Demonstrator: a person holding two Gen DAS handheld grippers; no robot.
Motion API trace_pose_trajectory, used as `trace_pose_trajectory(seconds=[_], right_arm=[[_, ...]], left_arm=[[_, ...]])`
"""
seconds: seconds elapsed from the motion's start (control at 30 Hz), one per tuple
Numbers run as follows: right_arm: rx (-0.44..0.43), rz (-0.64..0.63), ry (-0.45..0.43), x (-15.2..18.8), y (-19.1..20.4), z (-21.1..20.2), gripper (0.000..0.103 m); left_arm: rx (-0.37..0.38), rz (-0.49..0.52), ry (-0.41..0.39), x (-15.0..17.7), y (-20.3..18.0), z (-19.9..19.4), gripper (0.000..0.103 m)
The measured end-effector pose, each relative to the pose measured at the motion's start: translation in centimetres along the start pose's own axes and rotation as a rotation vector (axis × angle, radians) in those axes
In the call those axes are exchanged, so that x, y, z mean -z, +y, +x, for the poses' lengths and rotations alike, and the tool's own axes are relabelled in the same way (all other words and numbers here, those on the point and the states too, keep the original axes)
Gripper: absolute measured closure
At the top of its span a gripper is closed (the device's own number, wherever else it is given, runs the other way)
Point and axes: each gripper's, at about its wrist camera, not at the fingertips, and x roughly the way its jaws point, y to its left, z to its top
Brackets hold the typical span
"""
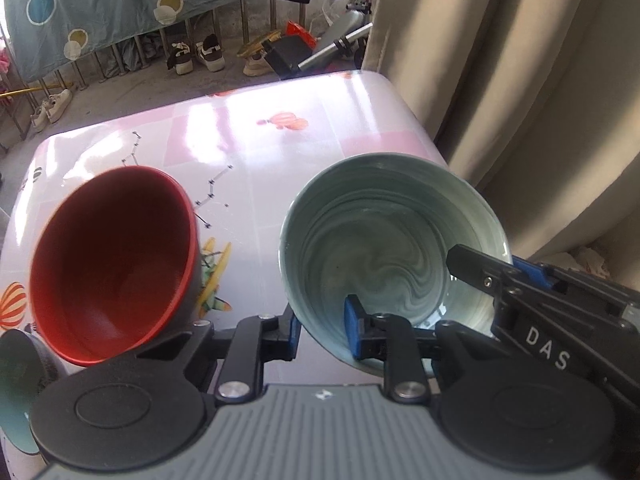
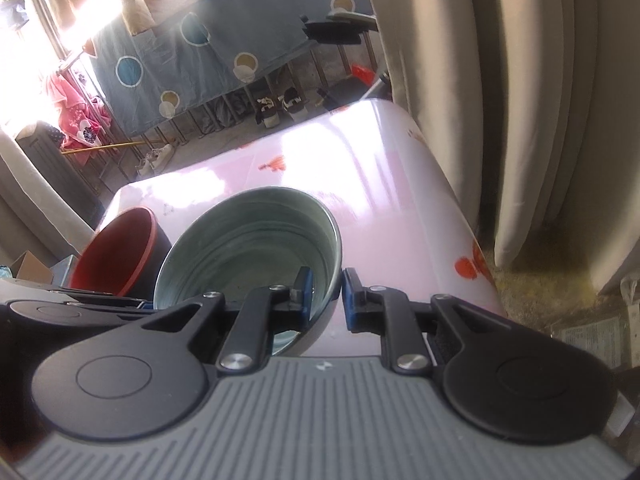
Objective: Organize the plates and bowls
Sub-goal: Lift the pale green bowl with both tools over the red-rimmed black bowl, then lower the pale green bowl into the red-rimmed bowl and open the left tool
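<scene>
Straddling the rim of one pale green bowl [image 1: 394, 256]: left gripper [image 1: 322, 330] at its near-left wall, right gripper [image 2: 325, 300] at its near-right wall, each with one pad inside, one outside; whether either pinches tight, I cannot tell. Bowls counted: two. The green sits right of centre on the pink table [image 1: 248, 128]; one red bowl [image 1: 116, 260], tilted, lies left, unheld. Plates: possibly one teal edge [image 1: 16, 392] at near left, unclear. Progress: early; nothing stacked yet.
</scene>
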Motion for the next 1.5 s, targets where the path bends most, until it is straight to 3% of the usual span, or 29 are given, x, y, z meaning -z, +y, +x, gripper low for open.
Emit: trace_pose_trajectory(seconds=[0.4, 0.7, 1.0, 1.33, 1.5], right_arm=[[-0.11, -0.09, -0.008, -3.6, 8.9, -0.7, 0.088], [-0.214, -0.068, 0.1, -3.9, 15.8, 3.6, 0.088], [-0.143, -0.139, 0.181, -3.3, 19.0, 6.6, 0.089], [-0.103, -0.196, 0.218, -3.1, 19.3, 8.1, 0.09], [-0.093, -0.223, 0.218, -3.4, 19.6, 8.3, 0.091]], left_arm=[[-0.073, -0.122, -0.091, -1.1, 9.6, -5.5, 0.079], [-0.126, -0.21, -0.059, -0.6, 15.9, -3.6, 0.078], [-0.092, -0.224, 0.008, 0.5, 17.3, -1.3, 0.078], [-0.08, -0.227, 0.044, 0.5, 18.0, -0.4, 0.078], [-0.057, -0.229, 0.06, 0.3, 18.0, -0.5, 0.07]])
